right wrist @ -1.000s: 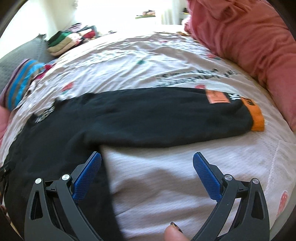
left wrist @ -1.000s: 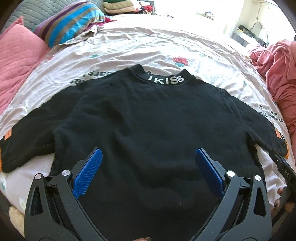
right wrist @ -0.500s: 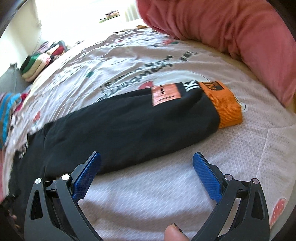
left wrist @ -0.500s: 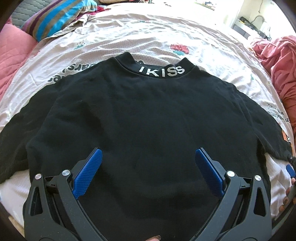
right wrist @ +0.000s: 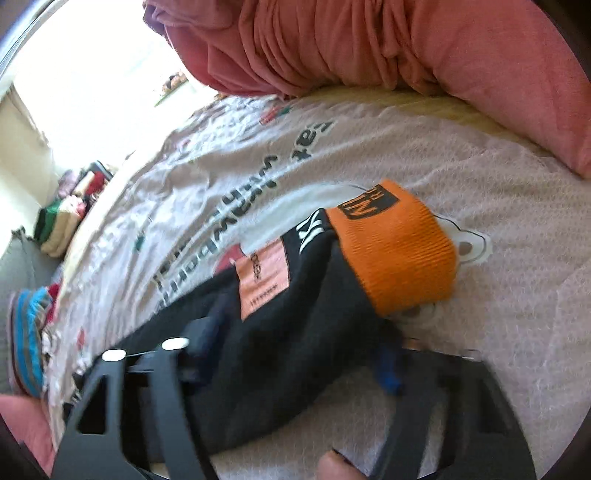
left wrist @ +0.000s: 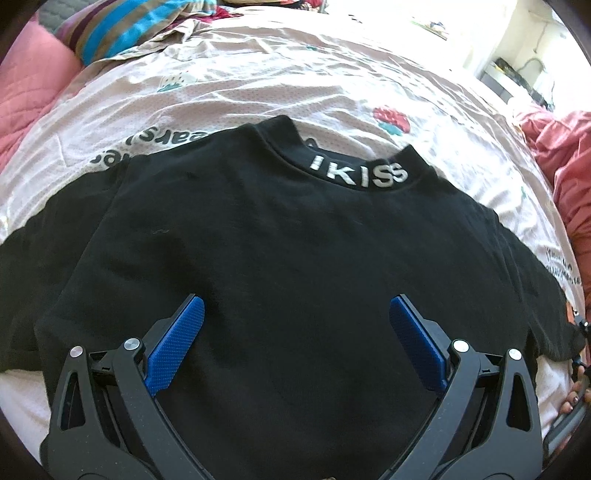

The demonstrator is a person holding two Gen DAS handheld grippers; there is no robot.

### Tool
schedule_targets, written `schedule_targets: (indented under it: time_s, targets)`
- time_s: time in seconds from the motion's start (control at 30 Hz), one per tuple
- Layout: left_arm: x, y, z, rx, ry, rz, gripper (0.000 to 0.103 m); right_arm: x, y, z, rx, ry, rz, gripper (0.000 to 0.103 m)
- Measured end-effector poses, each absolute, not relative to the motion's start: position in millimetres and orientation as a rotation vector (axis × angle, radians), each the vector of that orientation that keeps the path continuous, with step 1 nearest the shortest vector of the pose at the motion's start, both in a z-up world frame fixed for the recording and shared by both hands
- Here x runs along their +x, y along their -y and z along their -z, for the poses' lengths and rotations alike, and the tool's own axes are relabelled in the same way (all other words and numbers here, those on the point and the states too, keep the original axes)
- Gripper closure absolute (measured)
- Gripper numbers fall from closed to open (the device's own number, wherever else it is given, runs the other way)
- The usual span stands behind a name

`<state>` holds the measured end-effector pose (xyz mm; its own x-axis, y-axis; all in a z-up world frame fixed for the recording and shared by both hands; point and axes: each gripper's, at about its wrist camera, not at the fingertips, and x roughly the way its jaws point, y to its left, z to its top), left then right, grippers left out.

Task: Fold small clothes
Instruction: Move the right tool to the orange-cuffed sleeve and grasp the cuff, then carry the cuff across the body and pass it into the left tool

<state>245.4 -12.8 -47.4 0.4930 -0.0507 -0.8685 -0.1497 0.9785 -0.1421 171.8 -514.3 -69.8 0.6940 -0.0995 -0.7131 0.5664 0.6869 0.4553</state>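
A black sweatshirt [left wrist: 288, 258] with "IKISS" on its collar [left wrist: 360, 175] lies flat on the bed, sleeves spread to both sides. My left gripper [left wrist: 295, 343] hovers open and empty above its lower body. In the right wrist view, the right sleeve [right wrist: 295, 325] with an orange cuff [right wrist: 399, 254] lies between the two fingers of my right gripper [right wrist: 295, 354]. The fingers stand on either side of the sleeve near the cuff, partly closed. The view is blurred, so whether they grip the cloth is unclear.
A pale printed bedsheet [left wrist: 295, 85] covers the bed. A pink blanket [right wrist: 406, 48] is heaped at the right. A striped pillow [left wrist: 122, 29] and a pink cushion [left wrist: 26, 92] lie at the far left. Folded clothes [right wrist: 70, 210] are stacked beyond.
My right gripper moved along the sleeve toward the orange cuff, came down over it, and its fingers narrowed around the sleeve. My left gripper moved forward over the sweatshirt's body, still open.
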Motion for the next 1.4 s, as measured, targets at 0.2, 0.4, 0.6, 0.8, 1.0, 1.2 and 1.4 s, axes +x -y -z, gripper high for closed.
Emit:
schedule_targets:
  time_s: [0.2,0.4,0.6,0.8,1.0,1.2,1.4]
  targets:
    - [239.3,4.0,39.5,-0.271,-1.034,-0.036,0.009,175.0,497.6,47.0,0.69,-0.603,0.28,0.089]
    - [229.8,2.7,20.4,-0.311,-0.998,0.012,0.009,183.7,444.5,-3.1,0.551,-0.527,0.116,0.09]
    - [219.8,-7.6,4.5,-0.434,-0.976,0.095,0.009,191.9,376.8,-37.4,0.408,-0.508,-0.043,0.09]
    - [211.7,-19.0,-6.5,-0.52,-0.943,0.16,0.009,194.2,305.1,-49.9,0.239,-0.515,-0.176,0.09]
    - [204.7,-33.2,-10.3,-0.567,-0.918,0.167,0.009,196.5,238.6,-44.0,0.112,-0.554,-0.289,0.09]
    - [203.9,-49.8,-0.6,-0.639,-0.929,0.171,0.009,200.9,185.5,-24.0,-0.002,-0.603,-0.365,0.089]
    - [206.1,-60.8,11.6,-0.696,-0.945,0.166,0.009,202.3,150.9,-2.5,-0.05,-0.662,-0.44,0.082]
